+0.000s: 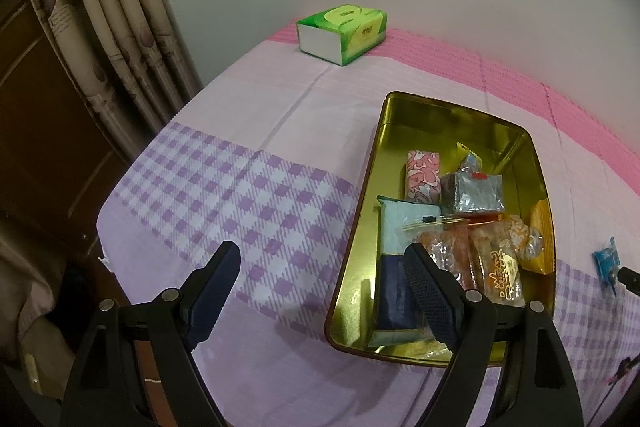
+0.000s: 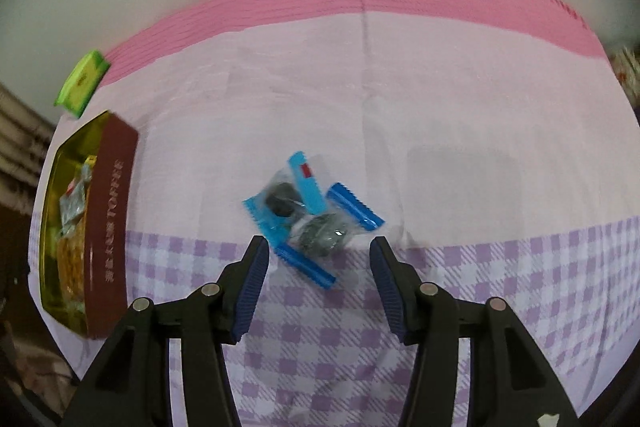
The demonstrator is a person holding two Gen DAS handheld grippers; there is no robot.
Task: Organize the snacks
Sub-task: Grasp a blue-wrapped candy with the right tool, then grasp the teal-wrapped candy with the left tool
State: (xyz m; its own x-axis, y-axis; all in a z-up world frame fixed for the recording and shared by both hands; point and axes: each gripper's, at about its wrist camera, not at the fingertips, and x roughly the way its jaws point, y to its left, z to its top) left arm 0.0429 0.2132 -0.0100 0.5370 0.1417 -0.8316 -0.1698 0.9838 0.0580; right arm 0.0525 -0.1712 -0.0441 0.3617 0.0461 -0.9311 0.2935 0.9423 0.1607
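Crinkly clear-and-blue film was the risk at this moment: the two blue-ended candy packets (image 2: pixel 310 215) lay crossed, one partly over the other, on the bedsheet (image 2: pixel 440 131) just ahead of your right gripper (image 2: pixel 318 251), and a pinch on the overlap could have lifted both and shed one on the way, or caught only a serrated end so the sweet slid out of the grasp. That film looked slick and springy, so a shallow bite might also have skated off it and bunched the loose sheet under the pads. Your right gripper stood wide, its jaws flanking the near packet's lower end and, as far as I could tell, touching nothing and holding nothing. Your left gripper (image 1: pixel 320 267) was likewise spread wide and empty, one finger over the checked cloth, the other seen against the near end of the gold toffee tin (image 1: pixel 360 227); whether it touched the tin I could not tell. The tin already held several wrapped snacks (image 1: pixel 472 223) crowded toward its near end, well to the left of the two packets, so a careless drop there might have landed on the heap and slid over the low wall. A green tissue pack (image 1: pixel 342 35) sat apart near the wall.
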